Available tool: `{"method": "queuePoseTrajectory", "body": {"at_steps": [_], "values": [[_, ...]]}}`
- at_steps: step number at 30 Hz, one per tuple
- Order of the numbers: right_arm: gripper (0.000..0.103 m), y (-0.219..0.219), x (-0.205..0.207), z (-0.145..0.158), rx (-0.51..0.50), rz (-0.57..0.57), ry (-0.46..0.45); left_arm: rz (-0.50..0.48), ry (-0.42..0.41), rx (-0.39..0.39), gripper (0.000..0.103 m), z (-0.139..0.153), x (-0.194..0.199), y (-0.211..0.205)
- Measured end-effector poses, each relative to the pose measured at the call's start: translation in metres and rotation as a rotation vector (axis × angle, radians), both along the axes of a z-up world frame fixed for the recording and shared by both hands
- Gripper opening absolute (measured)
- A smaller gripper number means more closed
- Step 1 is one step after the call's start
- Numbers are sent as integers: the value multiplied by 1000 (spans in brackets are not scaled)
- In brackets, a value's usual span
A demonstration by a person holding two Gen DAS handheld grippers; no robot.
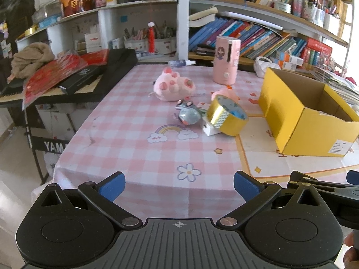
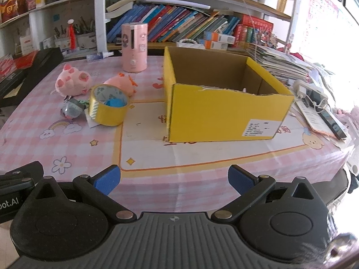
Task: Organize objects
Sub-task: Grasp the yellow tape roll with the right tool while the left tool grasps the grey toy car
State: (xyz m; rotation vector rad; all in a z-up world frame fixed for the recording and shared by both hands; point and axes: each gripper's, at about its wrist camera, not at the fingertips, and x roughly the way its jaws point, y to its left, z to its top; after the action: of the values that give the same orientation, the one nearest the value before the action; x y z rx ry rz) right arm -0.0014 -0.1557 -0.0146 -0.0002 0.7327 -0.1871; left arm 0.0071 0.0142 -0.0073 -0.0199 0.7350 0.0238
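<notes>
A pink checked tablecloth before crowded bookshelves is seen; the tape roll lies tilted left of the yellow box, ahead of the left gripper; the right gripper faces the box; both are held open, empty.

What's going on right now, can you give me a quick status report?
Left gripper open, empty. Right gripper open, empty. Yellow box open; tape roll and plush toys on table beside it. Nothing blocking.
</notes>
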Motion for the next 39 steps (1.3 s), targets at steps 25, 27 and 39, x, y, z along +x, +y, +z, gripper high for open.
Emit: {"method": "queuePoseTrajectory", "body": {"at_steps": [25,27,39], "values": [[57,40,73,3,99,311,-50,149,-18,-49,103,-11,44,45],[58,39,86,1,115,322,-48,155,-13,-50,103,-12,55,44],[86,29,175,-18,216,291,23,176,36,-19,103,-18,109,43]]}}
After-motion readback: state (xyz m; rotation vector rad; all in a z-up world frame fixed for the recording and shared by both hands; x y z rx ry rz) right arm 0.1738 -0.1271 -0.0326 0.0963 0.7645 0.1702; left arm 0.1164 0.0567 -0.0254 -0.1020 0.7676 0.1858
